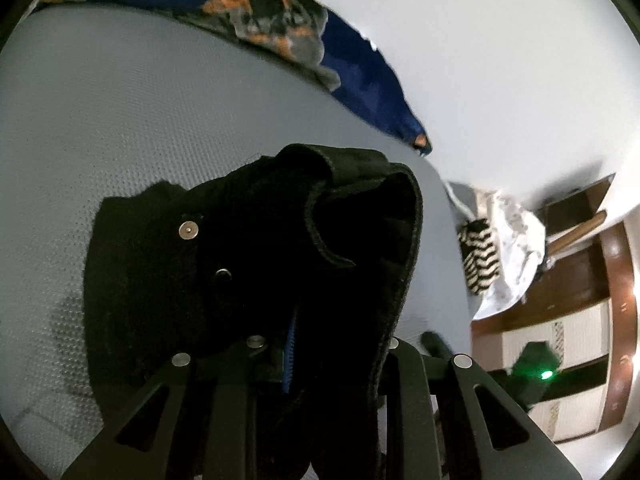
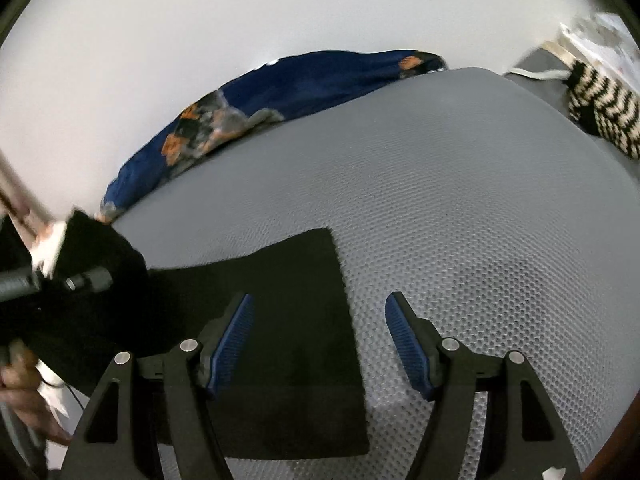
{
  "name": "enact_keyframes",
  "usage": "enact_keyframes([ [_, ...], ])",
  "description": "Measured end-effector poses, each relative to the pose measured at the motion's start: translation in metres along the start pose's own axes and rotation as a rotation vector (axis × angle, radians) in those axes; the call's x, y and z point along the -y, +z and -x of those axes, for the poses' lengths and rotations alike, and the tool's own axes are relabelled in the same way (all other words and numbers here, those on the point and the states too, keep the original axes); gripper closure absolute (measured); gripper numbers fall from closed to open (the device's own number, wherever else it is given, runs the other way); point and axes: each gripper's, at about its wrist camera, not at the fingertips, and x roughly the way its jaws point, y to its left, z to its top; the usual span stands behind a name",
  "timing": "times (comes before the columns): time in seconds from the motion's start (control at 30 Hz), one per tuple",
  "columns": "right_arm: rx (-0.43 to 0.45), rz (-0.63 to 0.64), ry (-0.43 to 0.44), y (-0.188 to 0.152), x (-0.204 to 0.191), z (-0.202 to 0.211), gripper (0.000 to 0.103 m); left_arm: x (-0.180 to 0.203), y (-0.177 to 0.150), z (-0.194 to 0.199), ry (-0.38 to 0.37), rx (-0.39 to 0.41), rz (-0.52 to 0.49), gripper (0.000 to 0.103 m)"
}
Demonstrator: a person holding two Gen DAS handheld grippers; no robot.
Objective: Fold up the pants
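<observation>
Left gripper (image 1: pixel 316 364) clamping black pants (image 1: pixel 248 264), fingers drawn close together with only a sliver of blue pad (image 1: pixel 289 354) showing between cloth folds. Right gripper (image 2: pixel 319 344) hovering low with fingers spread wide apart, blue ribbed pads (image 2: pixel 234 344) bare and gripping nothing. Person's hand (image 2: pixel 22 404) showing at the right-wrist view's lower left edge, wrapping a handle.

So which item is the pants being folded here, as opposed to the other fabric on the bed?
Start at the grey textured mattress filling both views. The pants are the plain black cloth near its front, one end flat under the open right gripper, the other lifted in the left gripper. The blue blanket with orange patches and the zebra-striped fabric are patterned and lie at the far edges.
</observation>
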Motion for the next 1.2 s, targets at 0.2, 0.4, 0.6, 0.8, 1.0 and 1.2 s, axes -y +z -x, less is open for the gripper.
enact_keyframes([
  [0.2, -0.012, -0.081, 0.006, 0.003, 0.017, -0.002, 0.037, 0.007, -0.014, -0.02, 0.068, -0.01, -0.05, 0.08],
  [0.4, -0.017, -0.062, 0.017, 0.005, 0.012, -0.001, 0.037, 0.009, -0.02, -0.025, 0.065, -0.017, -0.056, 0.067],
  [0.6, -0.025, -0.062, 0.026, 0.003, 0.01, -0.003, 0.037, 0.008, -0.023, -0.006, -0.044, 0.028, -0.074, 0.033],
  [0.8, -0.08, -0.067, 0.14, 0.0, 0.005, -0.007, 0.037, -0.015, -0.03, 0.018, 0.082, 0.097, -0.074, 0.033],
  [1.0, -0.239, 0.006, 0.309, 0.003, -0.017, -0.034, 0.037, -0.053, -0.042, 0.045, 0.289, 0.16, -0.069, 0.033],
  [1.2, -0.359, 0.069, 0.379, 0.015, -0.029, -0.071, 0.037, -0.082, -0.054, 0.059, 0.436, 0.194, -0.05, 0.033],
])
